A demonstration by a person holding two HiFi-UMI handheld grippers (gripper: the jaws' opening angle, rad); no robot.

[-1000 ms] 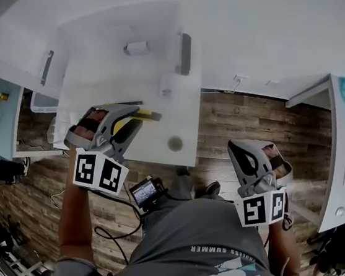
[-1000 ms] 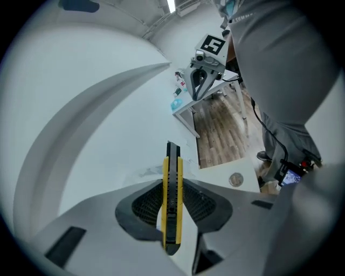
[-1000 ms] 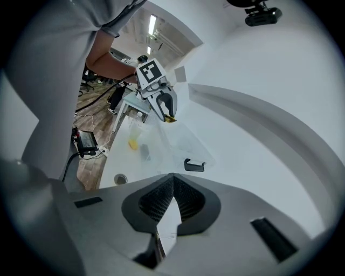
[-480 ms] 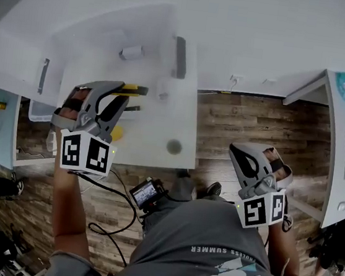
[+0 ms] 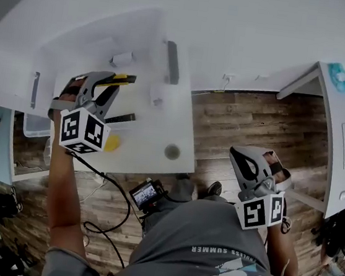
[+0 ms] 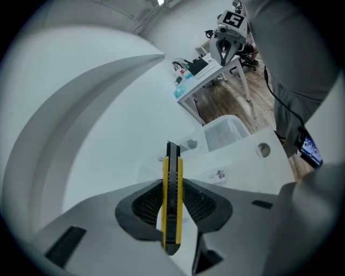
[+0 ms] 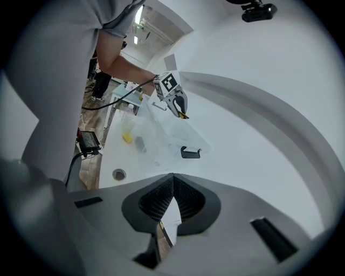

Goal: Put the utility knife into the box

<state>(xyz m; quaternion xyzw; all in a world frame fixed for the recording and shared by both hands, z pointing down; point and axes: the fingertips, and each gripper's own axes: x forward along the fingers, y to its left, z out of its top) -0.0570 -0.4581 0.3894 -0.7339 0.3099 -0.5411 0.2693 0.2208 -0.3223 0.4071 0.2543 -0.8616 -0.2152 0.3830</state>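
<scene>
My left gripper point(image 5: 111, 88) is shut on the yellow and black utility knife point(image 5: 122, 79), held off the white table point(image 5: 154, 132) at the near edge of the clear plastic box point(image 5: 144, 40). In the left gripper view the knife point(image 6: 172, 199) stands on edge between the two pads, its black tip pointing away, with the box point(image 6: 226, 132) ahead and to the right. My right gripper point(image 5: 251, 164) hangs low by the person's body over the wood floor, its jaws shut with nothing in them. The right gripper view shows the left gripper point(image 7: 172, 97) above the box point(image 7: 178, 135).
A small yellow object point(image 5: 111, 142), a dark strip point(image 5: 120, 118) and a round cable hole point(image 5: 172, 152) are on the table. The box has dark handles point(image 5: 172, 62) and a small white item point(image 5: 123, 58) inside. Another white desk point(image 5: 342, 124) stands at the right.
The left gripper has carried the knife left and away from the person, from over the table's middle to the box's near edge. The right gripper has stayed put.
</scene>
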